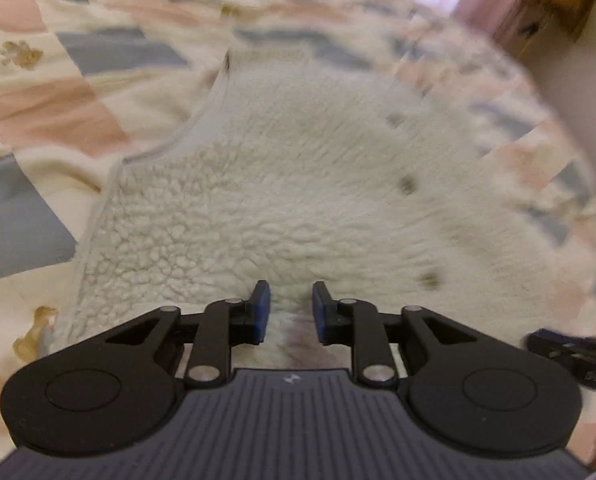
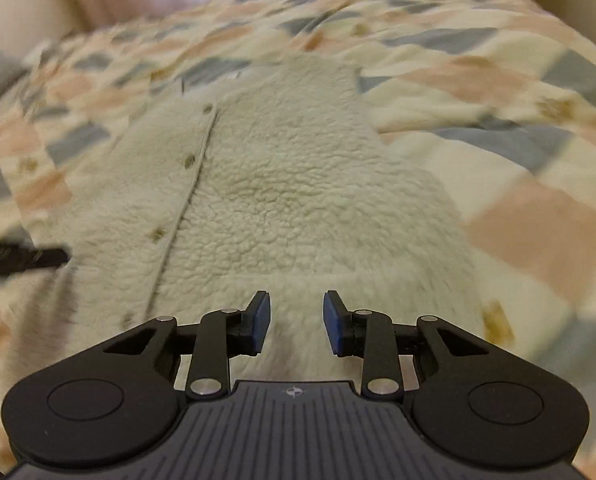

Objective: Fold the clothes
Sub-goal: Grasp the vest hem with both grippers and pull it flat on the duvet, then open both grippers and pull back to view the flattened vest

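Right now the left claw (image 1: 291,310) is hovering released, blue pads apart with nothing between them, low over the near hem of the fleece jacket (image 1: 282,184). The right claw (image 2: 296,320) is doing the same — jaws spread, empty, sitting just above the jacket's bottom edge on its own side. Neither is gripping fabric yet.

The jacket is lying flat on the bed, spread lengthwise away from both cameras on the patchwork quilt (image 2: 538,216), front side up; the button placket (image 2: 190,184) is running up left of centre in the right wrist view, with small dark buttons along it. Both views are blurring at the edges, so the claws are probably moving.

Judging by the layout, the fold is not started — likely next is pinching the hem at two corners.

Risks: the fleece is thick and pale against a soft quilt, so a claw closing too deep could be grabbing quilt along with the hem, dragging the bedding. Closing too shallow could be catching only the top layer, letting the jacket open at the placket and the fold go crooked. Uneven lift between the two sides would be skewing it.
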Motion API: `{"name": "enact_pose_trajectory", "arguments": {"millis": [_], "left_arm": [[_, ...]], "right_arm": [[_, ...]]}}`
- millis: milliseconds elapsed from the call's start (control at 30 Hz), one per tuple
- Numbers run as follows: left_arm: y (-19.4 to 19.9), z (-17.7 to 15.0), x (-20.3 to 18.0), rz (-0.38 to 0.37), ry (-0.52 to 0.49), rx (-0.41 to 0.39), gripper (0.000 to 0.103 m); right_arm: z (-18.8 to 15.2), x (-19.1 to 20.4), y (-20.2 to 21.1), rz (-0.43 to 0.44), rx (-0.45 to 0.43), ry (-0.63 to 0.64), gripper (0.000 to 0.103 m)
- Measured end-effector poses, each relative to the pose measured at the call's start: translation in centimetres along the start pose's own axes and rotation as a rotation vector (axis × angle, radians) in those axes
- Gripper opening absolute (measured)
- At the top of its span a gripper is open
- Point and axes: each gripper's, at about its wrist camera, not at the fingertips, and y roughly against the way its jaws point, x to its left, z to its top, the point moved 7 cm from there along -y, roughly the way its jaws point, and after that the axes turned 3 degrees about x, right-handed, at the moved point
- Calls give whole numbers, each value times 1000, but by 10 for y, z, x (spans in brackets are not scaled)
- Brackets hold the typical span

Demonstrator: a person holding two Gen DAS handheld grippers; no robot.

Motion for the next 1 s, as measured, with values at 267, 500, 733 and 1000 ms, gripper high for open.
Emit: {"name": "enact_pose_trajectory", "arguments": {"millis": [267,500,733,1000], "left_arm": [[49,-28,45,136,-10,126,18],[127,-69,-22,155,-75,229,69],[183,-82,-69,238,-80,180,97],[214,-93,-82,288,-97,156,102]], "right_arm": [[-58,-79,38,7,107,-312,12],[-91,-38,107,26,144,-263,55],[-61,21,158,72,62,-124,94],[-56,48,174,16,96,-72,98]]}}
